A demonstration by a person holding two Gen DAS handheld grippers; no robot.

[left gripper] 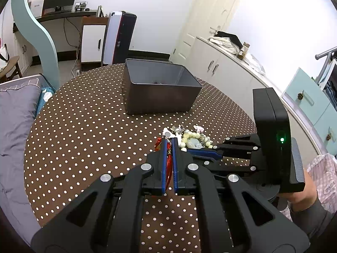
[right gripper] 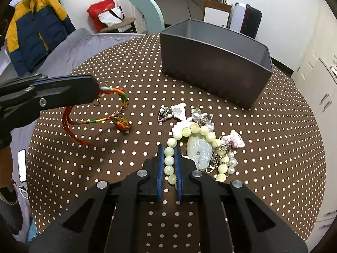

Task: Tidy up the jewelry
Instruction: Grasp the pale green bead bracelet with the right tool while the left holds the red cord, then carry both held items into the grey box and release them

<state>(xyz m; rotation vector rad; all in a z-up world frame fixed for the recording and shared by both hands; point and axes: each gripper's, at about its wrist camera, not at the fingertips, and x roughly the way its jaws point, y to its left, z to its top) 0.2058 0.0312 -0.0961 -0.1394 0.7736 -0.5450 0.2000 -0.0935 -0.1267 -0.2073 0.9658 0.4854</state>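
Round counter (right gripper: 84, 189) under a brown, white-dotted cloth. Heap of jewelry (right gripper: 202, 139) near the middle: pale bead bracelet (right gripper: 190, 129) with jade-coloured pendant (right gripper: 199, 151), pearl strands, white and pink charms. Grey bedding beyond the left edge, white cabinets along the right, phone (right gripper: 22, 165) at the near left.

Left tongs (right gripper: 95, 89) nearly closed, gripping a red braided cord bracelet (right gripper: 124, 101); bracelet partly lifted, its orange charm (right gripper: 122, 124) resting on the cloth, left of the heap. Right tongs (right gripper: 169, 160) nearly closed, gripping the near-left run of the pale bead bracelet, the rest lying in the heap.

Dark open box (right gripper: 212, 73) just beyond the heap; contents hard to tell, only a small dark speck on its floor in the left view (left gripper: 158, 82).
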